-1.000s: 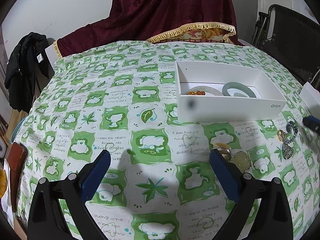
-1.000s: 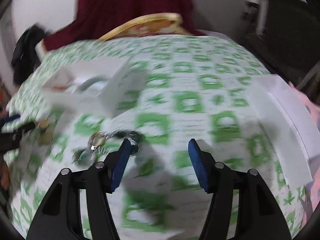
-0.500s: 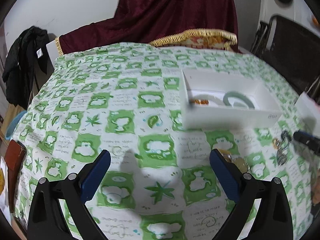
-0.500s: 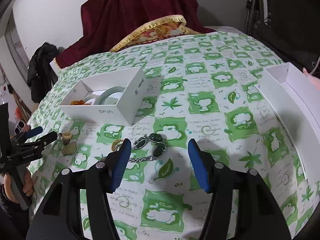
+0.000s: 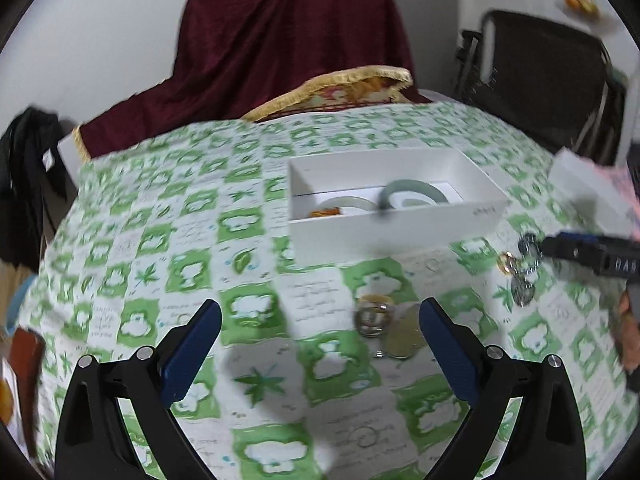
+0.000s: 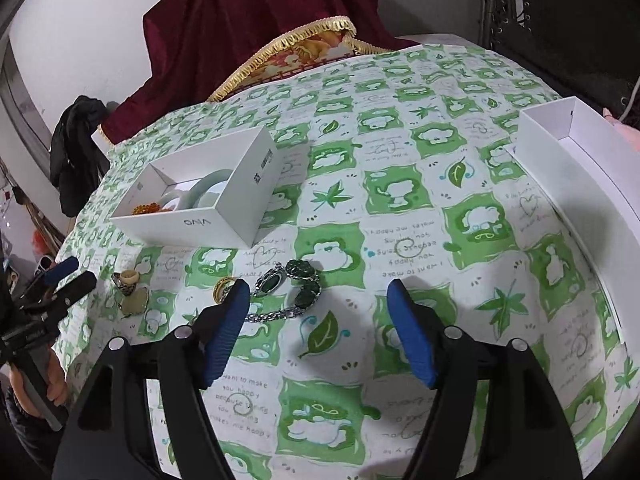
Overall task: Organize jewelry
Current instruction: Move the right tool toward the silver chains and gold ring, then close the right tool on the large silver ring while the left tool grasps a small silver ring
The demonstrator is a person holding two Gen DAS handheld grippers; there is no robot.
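Observation:
My right gripper [image 6: 320, 332] hangs low over the green-and-white tablecloth [image 6: 400, 200], its jaws opening with nothing pressed between them. A dark green stone bracelet [image 6: 290, 284] with a silver chain lies on the cloth just past its left fingertip, and a gold ring [image 6: 222, 286] sits beside it. My left gripper [image 5: 320, 344] is open and empty. A cluster of rings [image 5: 372, 316] and a pale pendant [image 5: 402, 340] lie just ahead of its right finger. The open white box [image 5: 396, 236] holds jade bangles [image 5: 416, 196] and an amber piece [image 5: 324, 213].
A white box lid [image 6: 580, 168] lies at the table's right edge. A dark red drape [image 6: 248, 20] with gold fringe rises behind the table. A black garment [image 6: 76, 144] hangs at the far left. A dark folding chair [image 5: 552, 80] stands at the back right.
The right gripper's jaws have spread wider over the bracelet. The left gripper has shifted right, so the rings and pendant now sit nearer its right finger.

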